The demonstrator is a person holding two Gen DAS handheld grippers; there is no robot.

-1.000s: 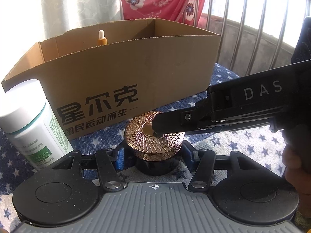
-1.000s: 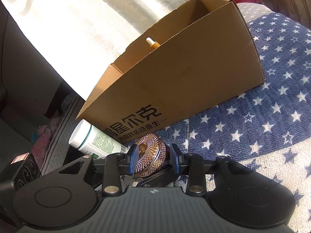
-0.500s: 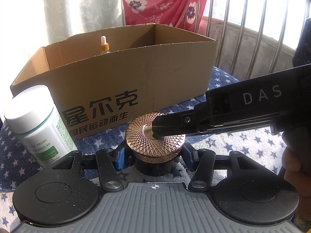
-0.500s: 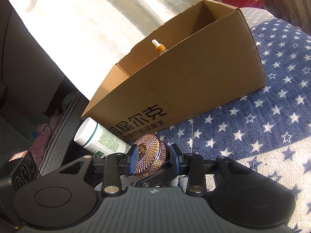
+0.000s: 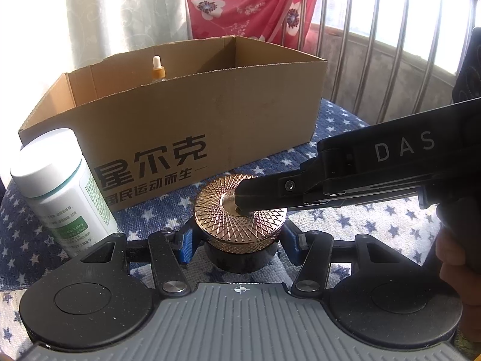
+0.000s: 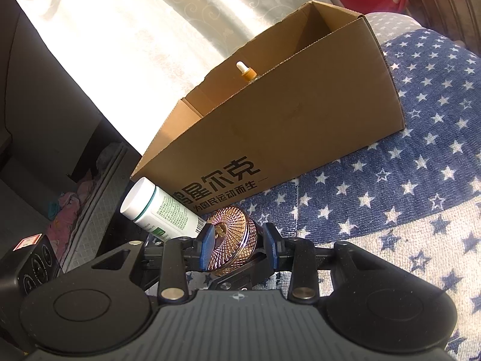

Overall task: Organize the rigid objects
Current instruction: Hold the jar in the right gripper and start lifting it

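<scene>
A round jar with a rose-gold patterned lid and a dark body sits between the blue pads of my left gripper, which is shut on its sides. My right gripper is shut on the same jar from top and bottom. One of its fingers lies across the lid in the left wrist view. Just behind stands an open cardboard box with a dropper bottle inside. A white bottle with a green label stands to the left of the jar.
Everything rests on a blue star-patterned cloth. Metal railing bars and a pink flowered cloth are behind the box. A hand holds the right gripper. Left of the cloth's edge the floor drops away, with a dark device.
The box and the white bottle have shifted slightly in both views. The jar has kept its place between both grippers, and both grips are the same.
</scene>
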